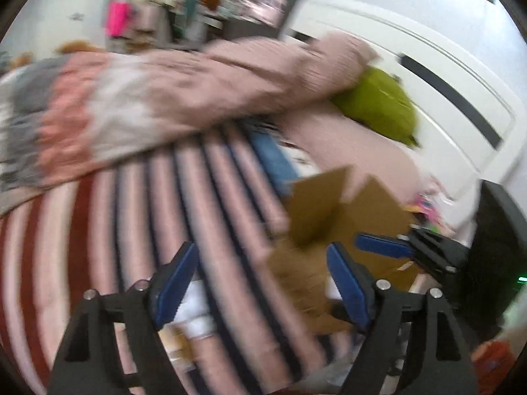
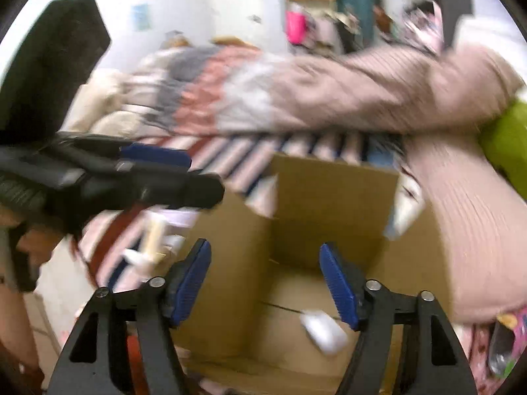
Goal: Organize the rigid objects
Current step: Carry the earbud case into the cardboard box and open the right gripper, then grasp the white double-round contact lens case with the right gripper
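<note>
Right wrist view: right gripper (image 2: 265,283) gapes empty above the cardboard box (image 2: 329,204); a white object (image 2: 322,330) lies inside the box; left gripper (image 1: 263,283), beside the box, gapes empty.

A white object (image 2: 324,330) lies in the cardboard box (image 2: 332,197).

A bed covered by a striped blanket (image 1: 204,217) in pink, white, dark blue and red bands fills the middle of the view. Across it lies a long heap of bedding (image 1: 171,98), beige at one end, then white, coral and grey patches. A bright green cushion (image 1: 378,102) rests against a white headboard (image 1: 438,75) with a dark slot. Further back, blurred, stand cluttered shelves (image 2: 332,26) with something vivid pink (image 2: 295,26) and a teal panel.
</note>
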Demonstrator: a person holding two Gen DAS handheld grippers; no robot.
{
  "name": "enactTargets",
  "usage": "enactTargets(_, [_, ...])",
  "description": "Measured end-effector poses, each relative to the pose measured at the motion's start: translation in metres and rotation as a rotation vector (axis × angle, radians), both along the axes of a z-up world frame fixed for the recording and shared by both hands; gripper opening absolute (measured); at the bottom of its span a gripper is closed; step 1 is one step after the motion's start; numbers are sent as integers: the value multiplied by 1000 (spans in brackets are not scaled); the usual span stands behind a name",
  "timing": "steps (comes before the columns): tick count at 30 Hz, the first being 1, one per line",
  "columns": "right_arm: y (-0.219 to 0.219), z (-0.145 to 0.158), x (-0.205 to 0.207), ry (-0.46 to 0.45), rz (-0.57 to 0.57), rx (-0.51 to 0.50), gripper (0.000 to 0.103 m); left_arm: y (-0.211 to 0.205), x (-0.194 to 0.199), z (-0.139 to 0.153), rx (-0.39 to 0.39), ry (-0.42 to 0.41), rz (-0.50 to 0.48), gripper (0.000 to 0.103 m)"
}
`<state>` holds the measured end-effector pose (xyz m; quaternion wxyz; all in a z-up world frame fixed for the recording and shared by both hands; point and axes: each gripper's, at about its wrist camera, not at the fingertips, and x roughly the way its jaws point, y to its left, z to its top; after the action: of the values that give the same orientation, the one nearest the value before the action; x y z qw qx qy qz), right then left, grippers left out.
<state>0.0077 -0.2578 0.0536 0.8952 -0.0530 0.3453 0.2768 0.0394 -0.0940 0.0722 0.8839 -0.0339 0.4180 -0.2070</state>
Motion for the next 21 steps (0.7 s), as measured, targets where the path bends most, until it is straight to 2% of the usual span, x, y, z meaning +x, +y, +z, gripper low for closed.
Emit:
enactTargets(2, [32, 5, -16, -35, 85, 22, 71, 43, -20, -5, 30, -28, 103, 80])
enactTargets(4, [58, 3, -25, -53, 140, 30, 71, 71, -32, -16, 41, -33, 165, 80])
enactTargets(6, [91, -10, -31, -27, 205, 41, 71, 105, -47, -34, 52, -24, 235, 80])
enactTargets(9, [124, -39, -28, 13, 231, 14, 70, 133, -56, -63, 45, -6, 281, 80])
enactTargets(13, [149, -80, -23, 27, 206, -77, 70, 156, -61, -101, -17, 20, 289, 80])
enactTargets(17, [147, -118, -1, 112, 155, -87, 69, 158, -58, -122, -26, 40, 284, 80])
enactTargets(20, [142, -145, 21, 170, 94, -94, 59, 154, -59, -129, -34, 52, 281, 80])
enactTargets(21, [142, -152, 27, 179, 80, -97, 58, 154, -57, -131, -32, 56, 281, 80])
